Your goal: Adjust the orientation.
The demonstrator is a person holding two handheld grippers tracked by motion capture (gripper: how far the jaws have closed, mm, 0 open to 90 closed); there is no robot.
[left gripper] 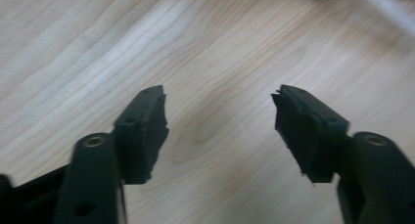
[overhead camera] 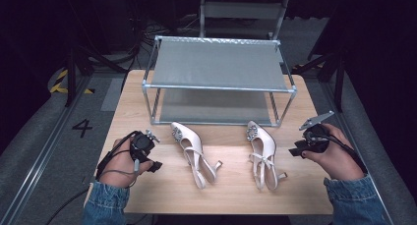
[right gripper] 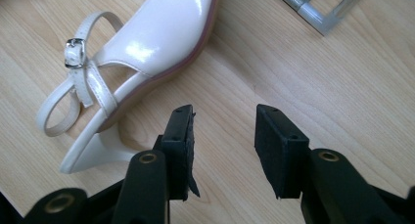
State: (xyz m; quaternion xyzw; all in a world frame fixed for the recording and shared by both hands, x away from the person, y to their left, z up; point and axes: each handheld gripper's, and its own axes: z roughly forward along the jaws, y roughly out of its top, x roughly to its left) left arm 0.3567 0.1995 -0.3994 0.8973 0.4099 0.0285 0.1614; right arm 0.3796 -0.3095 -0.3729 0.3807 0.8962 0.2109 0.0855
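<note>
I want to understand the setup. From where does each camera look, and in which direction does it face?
High view: above the person's side, facing forward and down on the wooden table, two shoes and a metal rack; forearms and hands holding the left gripper and right gripper.
Left gripper view: on the left gripper, facing bare tabletop; its open jaws show.
Right gripper view: on the right gripper, facing the right shoe and a rack corner; its open jaws show.
Shared: the high and right gripper views both show the right shoe.
</note>
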